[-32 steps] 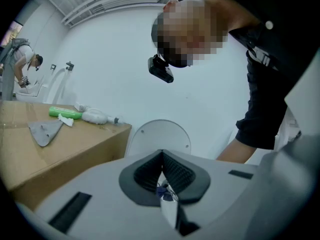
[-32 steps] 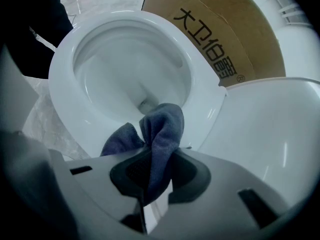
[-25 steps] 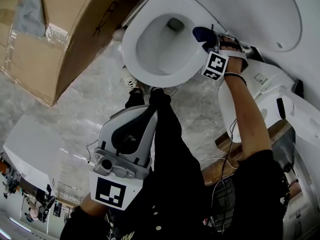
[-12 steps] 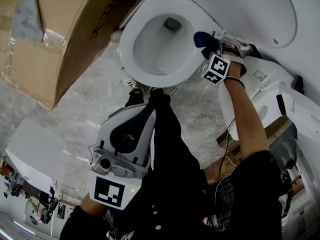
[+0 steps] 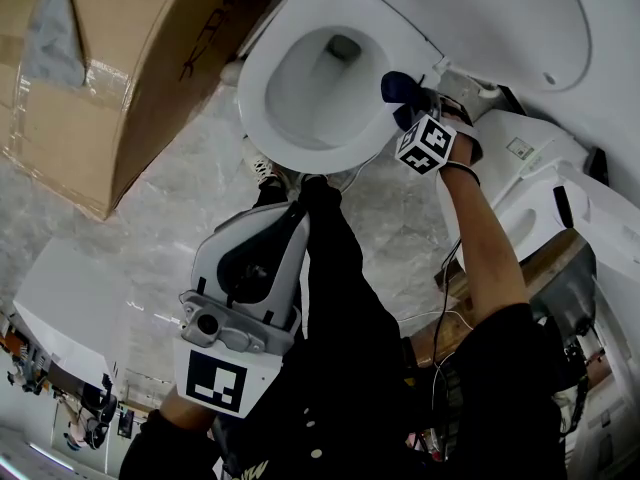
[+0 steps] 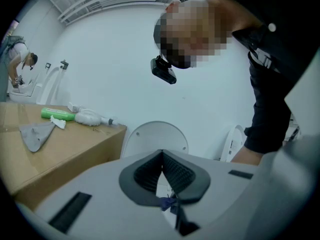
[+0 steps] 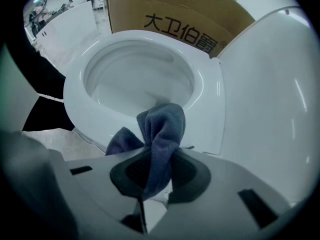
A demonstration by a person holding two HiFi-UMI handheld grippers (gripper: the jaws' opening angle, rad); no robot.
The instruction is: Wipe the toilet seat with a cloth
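Right tool, clamped on the blue cloth, has slid slightly along the toilet seat's edge away from the hinge, so I'd say wiping's underway (left tool pinched closed, empty).

two claws: the left claw and the right claw. two cloths: one blue cloth in the right claw, one grey cloth at 9 o'clock in the left gripper view. one green bottle near it. one cardboard box at 11 o'clock in the head view. one toilet seat, one raised lid at 1 o'clock. two people: the person holding the claws and one distant person at 10 o'clock.
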